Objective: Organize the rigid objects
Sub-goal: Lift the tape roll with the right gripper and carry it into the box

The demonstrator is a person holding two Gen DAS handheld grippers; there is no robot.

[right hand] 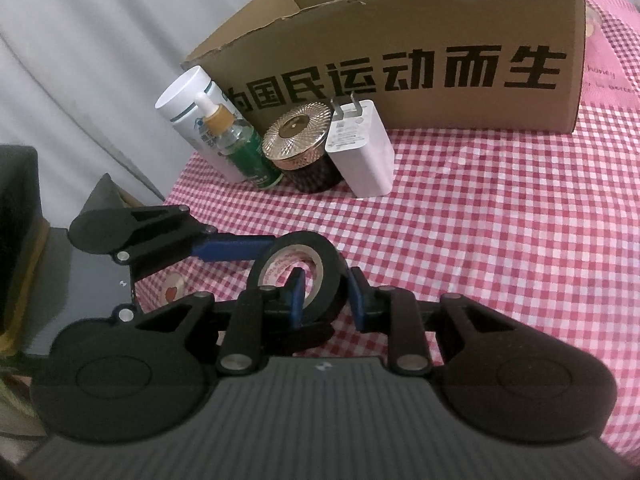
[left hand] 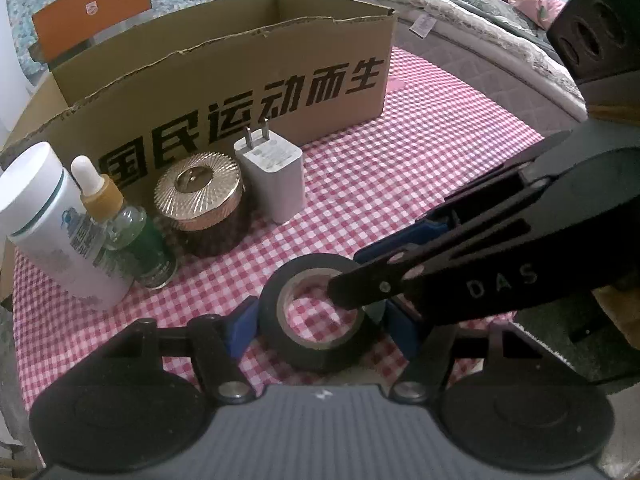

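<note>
A: Both tools are on the black tape roll (left hand: 316,316), which sits well in front of the cardboard box (left hand: 224,80), out on the checked cloth (left hand: 400,184). Our right gripper (right hand: 324,300) has one blue finger inside the roll's hole and one outside, jaws narrowed onto the wall, so it looks pinched.

B: And our left gripper (left hand: 320,324)?

A: Jaws wide, blue pads either side of the roll, seemingly not squeezing. We'd say a handover.

B: Then we close left squarely across the roll before the right lets go.

A: Yes, and keep clear of the row along the box front: white bottle (left hand: 52,224), dropper bottle (left hand: 124,228), gold-lidded jar (left hand: 204,208), charger (left hand: 272,176).
</note>
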